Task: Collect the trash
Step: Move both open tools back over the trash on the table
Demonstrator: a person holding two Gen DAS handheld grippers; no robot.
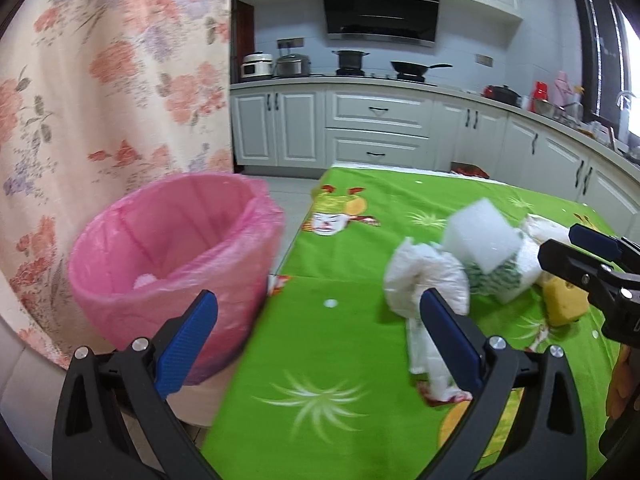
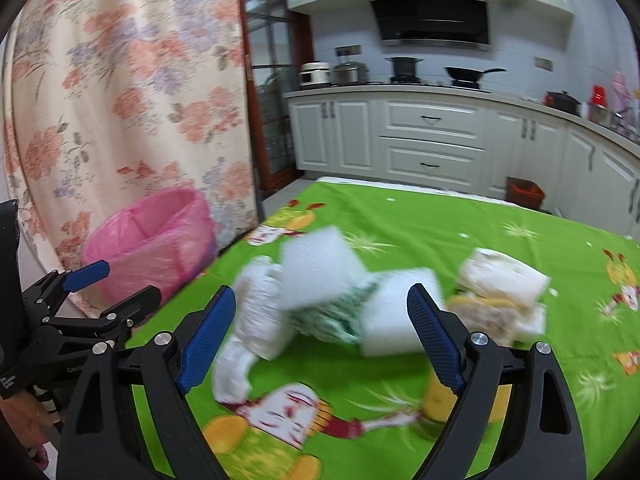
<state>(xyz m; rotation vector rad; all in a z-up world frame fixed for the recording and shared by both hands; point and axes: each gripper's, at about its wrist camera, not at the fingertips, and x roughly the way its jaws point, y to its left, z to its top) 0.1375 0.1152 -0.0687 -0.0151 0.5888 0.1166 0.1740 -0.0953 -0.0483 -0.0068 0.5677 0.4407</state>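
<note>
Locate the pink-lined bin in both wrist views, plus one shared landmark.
Left wrist: the pink-lined bin fills the lower left, just beyond the open left gripper, beside the green tablecloth edge.
Right wrist: the bin sits smaller at mid left, before the floral curtain, behind the left gripper.
Shared landmark: the black range hood, top centre in both.

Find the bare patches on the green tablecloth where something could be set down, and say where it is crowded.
Free: the green tablecloth between the trash pile and its far edge, and the strip between the pile and the pink-lined bin. Crowded: the middle, where white foam blocks, a crumpled white bag and a yellow sponge cluster.
</note>
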